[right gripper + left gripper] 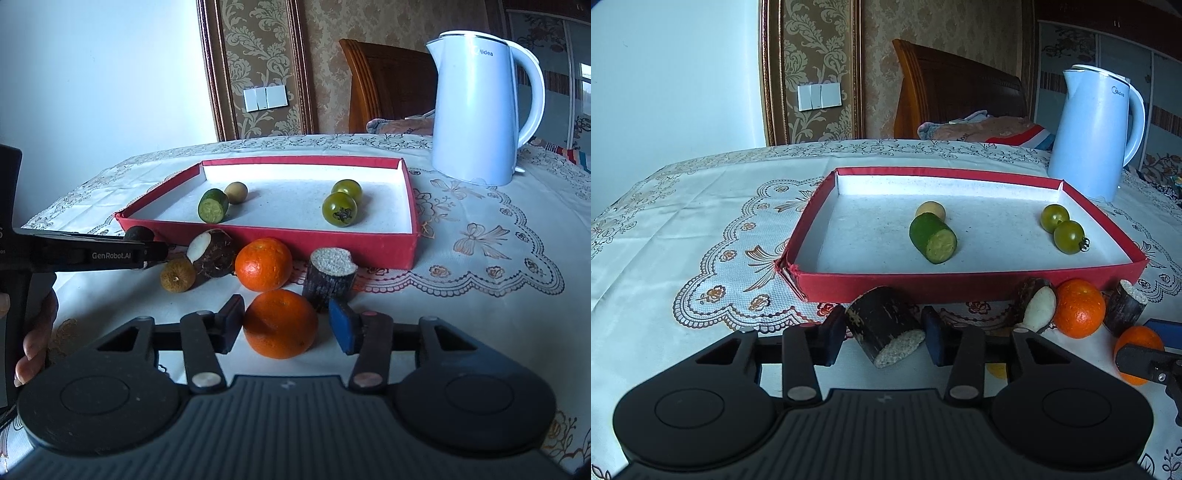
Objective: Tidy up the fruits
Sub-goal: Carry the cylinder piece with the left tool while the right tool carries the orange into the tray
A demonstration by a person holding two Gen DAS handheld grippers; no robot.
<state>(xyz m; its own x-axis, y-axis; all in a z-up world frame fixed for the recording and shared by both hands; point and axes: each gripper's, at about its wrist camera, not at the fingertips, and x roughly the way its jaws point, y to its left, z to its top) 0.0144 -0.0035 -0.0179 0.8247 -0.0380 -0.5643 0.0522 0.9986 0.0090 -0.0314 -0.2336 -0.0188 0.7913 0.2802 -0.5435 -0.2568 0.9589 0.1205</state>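
Fruits lie in two groups: some already in the red tray [979, 286], the rest on the tablecloth [713, 229] just in front of its near wall. Inside the tray we see a cut cucumber piece [932, 239] touching a small tan fruit [931, 211], and two green tomatoes [1062, 227] side by side near the right wall. We read that pairing as sorting by kind, which leaves the middle free.

Our left gripper [885, 336] straddles a dark sugarcane piece [886, 328]. Its left pad touches the bark, while the right one seems just off the cut end, so whether it is truly clamped we cannot tell. Our right gripper [282, 323] brackets the nearer orange [280, 323]; the left pad meets the skin, but a sliver of gap shows at the blue pad, so we judge its jaws not yet pressing.

Beyond that orange sit a second orange [263, 264], another sugarcane piece [328, 277], a halved taro [212, 253] and a small brownish fruit [177, 275], bunched against the tray wall, a short carry away. A white kettle [476, 110] stands behind the tray, well apart from the fruit.
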